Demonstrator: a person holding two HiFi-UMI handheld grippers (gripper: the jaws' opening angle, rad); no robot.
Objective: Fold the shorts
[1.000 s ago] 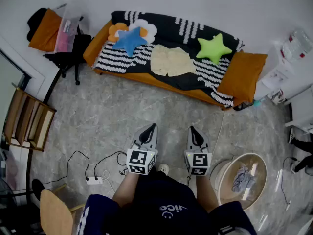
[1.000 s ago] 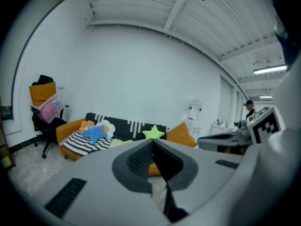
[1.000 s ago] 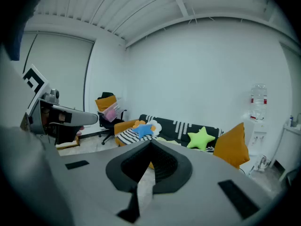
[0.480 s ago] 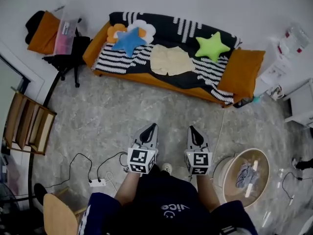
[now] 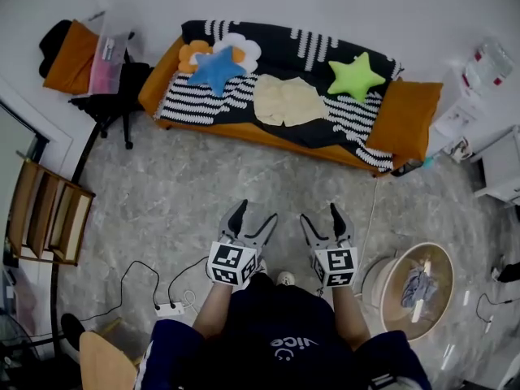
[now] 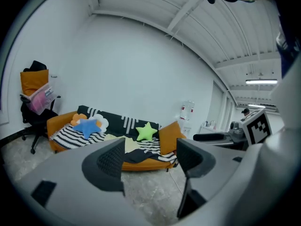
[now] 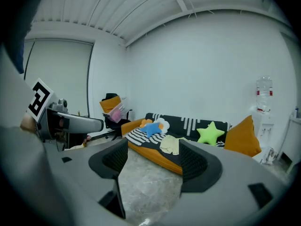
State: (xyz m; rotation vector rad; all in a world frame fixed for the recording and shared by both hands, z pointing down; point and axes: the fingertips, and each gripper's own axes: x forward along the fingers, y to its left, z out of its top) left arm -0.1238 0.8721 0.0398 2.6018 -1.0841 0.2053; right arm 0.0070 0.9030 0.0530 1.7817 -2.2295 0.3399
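Two grippers are hanging above the grey marbled floor [image 5: 179, 177]: the left gripper [image 5: 255, 214] and right gripper [image 5: 320, 214] are each opening their jaws, nothing between them. One pair of pale yellow fabric shorts [image 5: 288, 101] is lying flat on the orange sofa [image 5: 406, 120], well apart from both grippers, between one blue star-shaped cushion [image 5: 214, 67] and one green star-shaped cushion [image 5: 356, 78].

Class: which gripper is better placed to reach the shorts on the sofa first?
Right, slightly. The left gripper and right gripper are both far from the sofa, jaws opening, empty; but the shorts sit framed between the right's jaws in its view, partly behind a jaw in the left's.
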